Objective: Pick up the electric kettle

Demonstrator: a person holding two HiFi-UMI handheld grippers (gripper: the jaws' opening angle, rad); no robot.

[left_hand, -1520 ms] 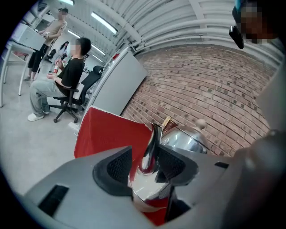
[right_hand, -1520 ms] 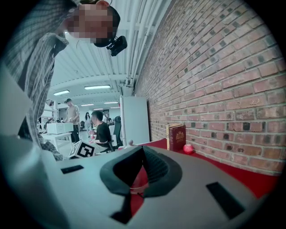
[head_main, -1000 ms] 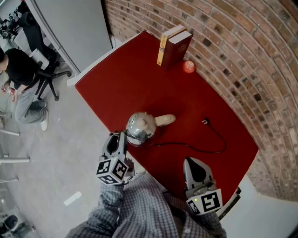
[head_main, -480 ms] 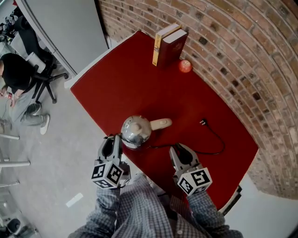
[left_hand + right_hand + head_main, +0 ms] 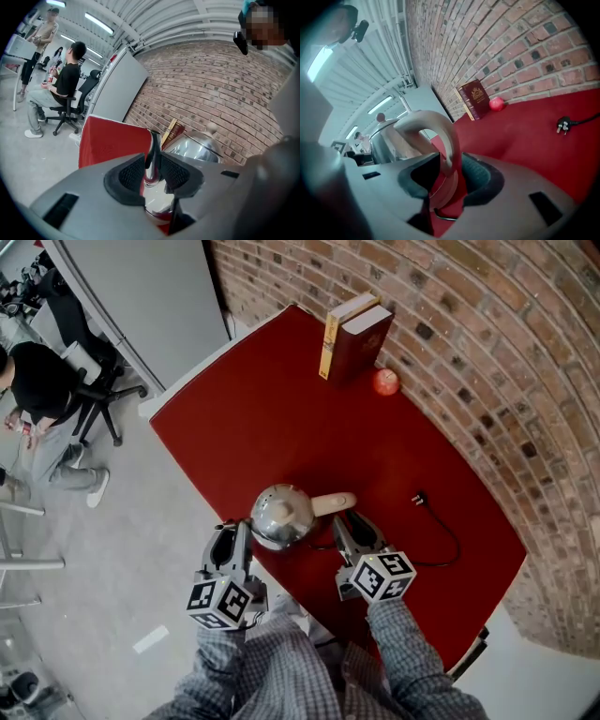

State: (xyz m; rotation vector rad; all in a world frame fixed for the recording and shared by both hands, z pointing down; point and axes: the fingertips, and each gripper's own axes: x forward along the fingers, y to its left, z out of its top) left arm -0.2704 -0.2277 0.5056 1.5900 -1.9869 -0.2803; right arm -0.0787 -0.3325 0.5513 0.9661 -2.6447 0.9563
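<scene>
The steel electric kettle (image 5: 281, 515) stands near the front edge of the red table (image 5: 272, 409), its cream handle (image 5: 334, 503) pointing right. My left gripper (image 5: 232, 538) is at the kettle's left side; in the left gripper view its pads (image 5: 133, 172) are shut on the shiny spout (image 5: 153, 154), with the kettle's body (image 5: 194, 149) just beyond. My right gripper (image 5: 345, 529) reaches the handle from the front. In the right gripper view its jaws are opening, with the curved handle (image 5: 440, 136) between them and a gap on the left side.
The kettle's black cord (image 5: 448, 554) loops right to a loose plug (image 5: 419, 498). Two books (image 5: 354, 334) and a red ball (image 5: 385, 382) stand at the back against the brick wall (image 5: 487, 362). A person sits on an office chair (image 5: 47, 381) on the floor to the left.
My right gripper has come down and leftward from the table's front right to the kettle's handle, and its jaws now stand apart. The left gripper has kept still on the spout.
</scene>
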